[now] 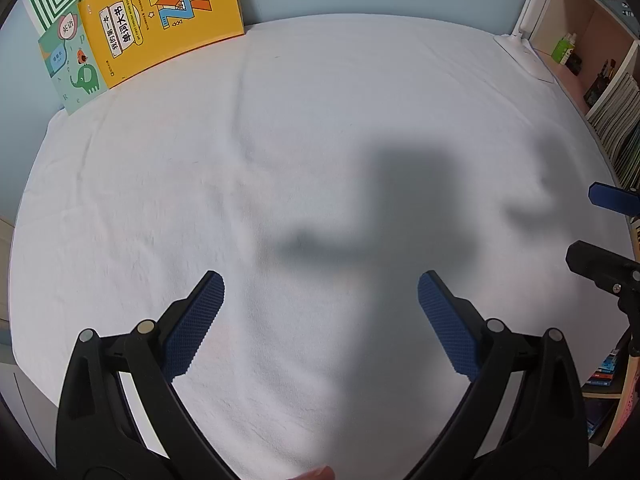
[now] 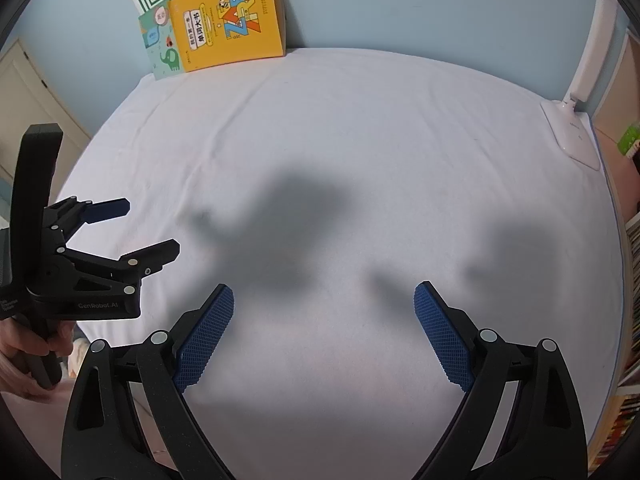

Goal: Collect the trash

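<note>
Both units hover over the white-cloth worktop (image 2: pixel 320 128) — left hand-held gripper (image 1: pixel 320 288) spread wide with nothing between the pads, right hand-held gripper (image 2: pixel 324 300) likewise spread and empty. No trash shows in either view; its location can't be told from here. Only the yellow book (image 2: pixel 228 20) leaning at the far wall and a white lamp base (image 2: pixel 572 136) far right. My call: stay spread, sweep the cameras off the worktop edges to find a target before committing.
</note>
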Available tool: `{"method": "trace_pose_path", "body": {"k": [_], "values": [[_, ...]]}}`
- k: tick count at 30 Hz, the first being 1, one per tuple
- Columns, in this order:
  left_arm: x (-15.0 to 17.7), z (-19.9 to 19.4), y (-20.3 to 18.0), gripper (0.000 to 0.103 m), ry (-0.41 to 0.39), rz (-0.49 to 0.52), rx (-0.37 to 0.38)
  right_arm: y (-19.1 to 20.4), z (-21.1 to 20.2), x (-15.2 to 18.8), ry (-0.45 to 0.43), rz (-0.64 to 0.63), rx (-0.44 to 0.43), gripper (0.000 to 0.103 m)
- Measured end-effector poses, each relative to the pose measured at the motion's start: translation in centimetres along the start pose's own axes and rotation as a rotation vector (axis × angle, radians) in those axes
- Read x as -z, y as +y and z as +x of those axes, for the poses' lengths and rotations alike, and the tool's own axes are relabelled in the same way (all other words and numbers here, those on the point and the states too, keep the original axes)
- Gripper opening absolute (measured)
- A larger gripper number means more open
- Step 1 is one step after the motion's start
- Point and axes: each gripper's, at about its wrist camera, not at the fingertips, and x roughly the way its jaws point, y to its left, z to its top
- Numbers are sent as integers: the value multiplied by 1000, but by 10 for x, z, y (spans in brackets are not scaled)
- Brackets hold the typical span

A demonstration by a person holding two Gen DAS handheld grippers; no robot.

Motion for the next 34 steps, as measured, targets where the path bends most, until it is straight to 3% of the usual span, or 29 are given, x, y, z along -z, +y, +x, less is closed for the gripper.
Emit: {"method": "trace_pose_path", "body": {"k": [29, 34], "values": [[-1, 4, 2, 95, 19, -8, -1, -6, 4, 0, 11, 11, 3, 91], [-1, 5, -1, 95, 30, 6, 28, -5, 4, -1, 12, 13, 5, 91]]}}
